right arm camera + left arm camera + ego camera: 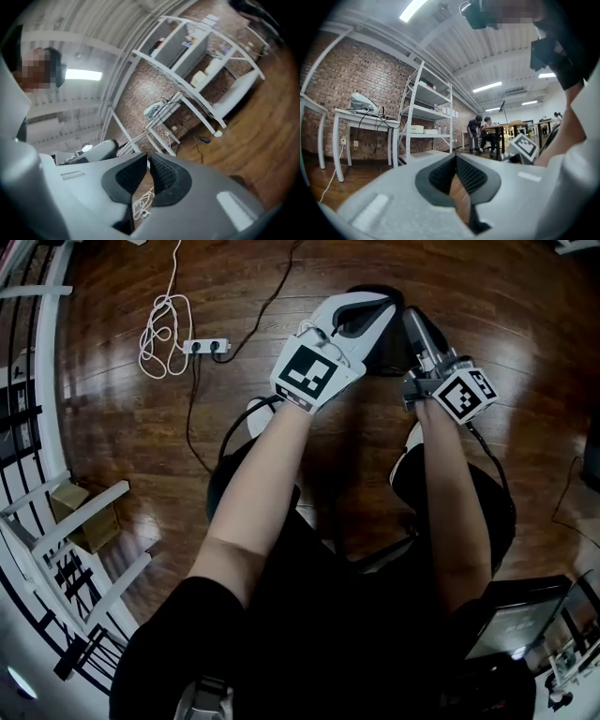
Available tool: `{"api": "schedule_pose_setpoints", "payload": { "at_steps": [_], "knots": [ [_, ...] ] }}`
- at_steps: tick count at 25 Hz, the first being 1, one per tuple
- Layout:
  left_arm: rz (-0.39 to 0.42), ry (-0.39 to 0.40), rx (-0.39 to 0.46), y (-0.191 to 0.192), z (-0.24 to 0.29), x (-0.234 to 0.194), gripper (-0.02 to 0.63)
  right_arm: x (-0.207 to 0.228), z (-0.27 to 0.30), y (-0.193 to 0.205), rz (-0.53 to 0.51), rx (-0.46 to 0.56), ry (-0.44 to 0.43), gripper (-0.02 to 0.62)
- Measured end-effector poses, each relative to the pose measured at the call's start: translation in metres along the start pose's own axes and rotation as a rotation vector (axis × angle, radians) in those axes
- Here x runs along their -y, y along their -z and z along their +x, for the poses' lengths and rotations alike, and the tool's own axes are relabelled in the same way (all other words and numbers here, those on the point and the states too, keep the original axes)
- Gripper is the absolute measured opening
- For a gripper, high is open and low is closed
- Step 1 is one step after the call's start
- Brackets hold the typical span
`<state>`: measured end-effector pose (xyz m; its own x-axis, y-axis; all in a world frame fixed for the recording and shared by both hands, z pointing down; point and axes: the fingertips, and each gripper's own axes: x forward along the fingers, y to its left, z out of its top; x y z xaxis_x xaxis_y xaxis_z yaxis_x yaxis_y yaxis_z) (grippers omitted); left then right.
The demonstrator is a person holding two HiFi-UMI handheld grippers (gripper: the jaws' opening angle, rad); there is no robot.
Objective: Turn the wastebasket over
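No wastebasket shows in any view. In the head view both of the person's bare forearms reach forward over a dark wooden floor [112, 418]. The white left gripper [367, 307] and the dark grey right gripper [415, 326] are held level, side by side and close together. In the left gripper view the left gripper [457, 161] has its ribbed pads meeting at the tips with nothing between them. The right gripper [148, 163], in its own view, is shut and empty too.
A white power strip [206, 346] with a coiled white cable [161, 334] lies on the floor ahead left. A white frame [66, 540] and a cardboard box [86, 521] stand at the left. White shelving [426, 112], a white table [361, 119] and seated people [483, 133] are farther off.
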<state>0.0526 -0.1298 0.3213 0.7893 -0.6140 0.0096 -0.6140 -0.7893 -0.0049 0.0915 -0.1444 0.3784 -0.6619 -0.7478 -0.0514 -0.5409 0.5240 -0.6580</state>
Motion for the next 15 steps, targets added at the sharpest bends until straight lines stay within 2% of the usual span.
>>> {"api": "schedule_pose_setpoints", "payload": {
  "at_steps": [2,5,9,11,13,15],
  "knots": [
    [0.009,-0.031,-0.008,0.009,0.003,-0.001,0.0,0.019,-0.006,0.021,0.161,0.064,0.043,0.02],
    [0.013,-0.09,-0.004,0.021,0.005,-0.005,0.0,0.048,-0.017,0.055,0.346,0.138,0.13,0.054],
    [-0.004,-0.102,0.002,0.024,0.004,-0.003,0.0,0.091,-0.05,0.112,0.623,0.241,0.291,0.112],
    [-0.019,-0.109,0.024,0.016,0.003,-0.007,0.0,0.105,-0.065,0.135,0.7,0.273,0.341,0.126],
    [-0.02,-0.119,0.036,0.009,0.002,-0.012,0.002,0.12,-0.076,0.154,0.753,0.298,0.37,0.177],
    [-0.017,-0.126,0.034,0.006,0.003,-0.015,0.017,0.13,-0.085,0.176,0.756,0.287,0.387,0.212]
  ]
}}
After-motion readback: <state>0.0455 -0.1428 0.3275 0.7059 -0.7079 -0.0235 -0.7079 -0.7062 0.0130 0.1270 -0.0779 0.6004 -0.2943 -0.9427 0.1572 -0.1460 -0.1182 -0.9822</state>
